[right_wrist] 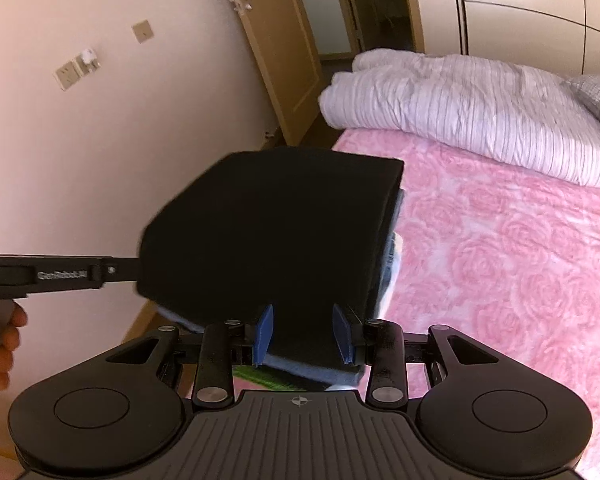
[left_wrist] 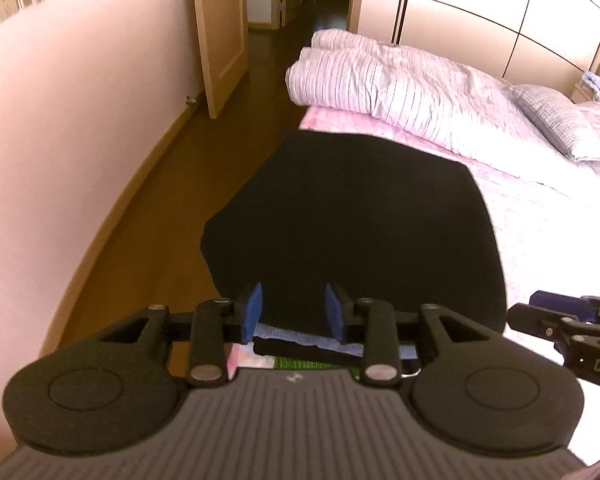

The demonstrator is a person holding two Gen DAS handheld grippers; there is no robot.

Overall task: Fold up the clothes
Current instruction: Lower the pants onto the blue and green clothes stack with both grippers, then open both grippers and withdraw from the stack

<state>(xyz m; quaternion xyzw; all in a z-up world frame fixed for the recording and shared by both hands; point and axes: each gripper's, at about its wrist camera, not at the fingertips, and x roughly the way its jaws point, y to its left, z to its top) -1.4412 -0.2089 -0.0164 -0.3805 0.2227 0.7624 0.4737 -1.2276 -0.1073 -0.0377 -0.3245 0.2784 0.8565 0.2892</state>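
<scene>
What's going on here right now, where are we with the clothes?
A person holds a claw in each hand over a folded black garment that tops a small stack at the corner of the pink bed. The left claw and right claw both stand open at its near edge, pads apart, neither pinching cloth. A striped quilt lies rolled further back.

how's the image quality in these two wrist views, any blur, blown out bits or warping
Left wrist view: the bed is blown out to near white at right, the walls curve with fisheye bend, and the black garment shows no fold detail. Right wrist view: the garment's left edge is smeared, corners are vignetted, and the pink blanket is well exposed.
</scene>
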